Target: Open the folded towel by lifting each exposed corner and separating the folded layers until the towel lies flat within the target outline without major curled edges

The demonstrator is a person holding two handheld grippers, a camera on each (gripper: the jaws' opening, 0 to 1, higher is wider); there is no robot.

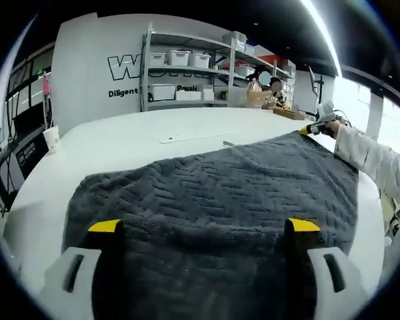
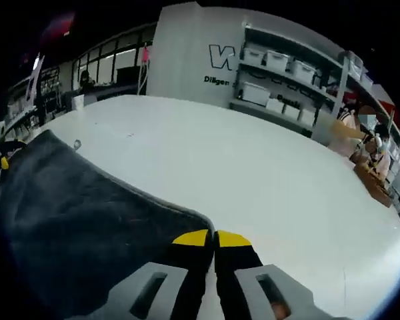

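The white bench (image 1: 153,143) stretches ahead of both grippers, and beyond it stand a white wall with dark lettering (image 1: 123,67) and a metal shelving rack (image 1: 187,67) loaded with pale storage bins. The dark grey towel (image 1: 213,193) with a zigzag weave lies spread on the bench directly in front of the left gripper (image 1: 203,227), its near part running under and between that gripper's two jaws and its far edge reaching across toward the other side of the bench. The left gripper's yellow-tipped jaws stand wide apart with nothing caught between them, the towel surface showing in the gap. In the left gripper view, ahead and to the right, the person's white sleeve (image 1: 373,157) reaches to the towel's far right corner, where the right gripper (image 1: 313,129) sits at the cloth's edge. In the right gripper view the towel (image 2: 73,220) fills the area to the left of the right gripper (image 2: 214,238), whose yellow tips are pressed together right at the towel's curved border; whether cloth is actually pinched between them cannot be told. A white paper cup (image 1: 51,139) stands on the bench far left of the left gripper.
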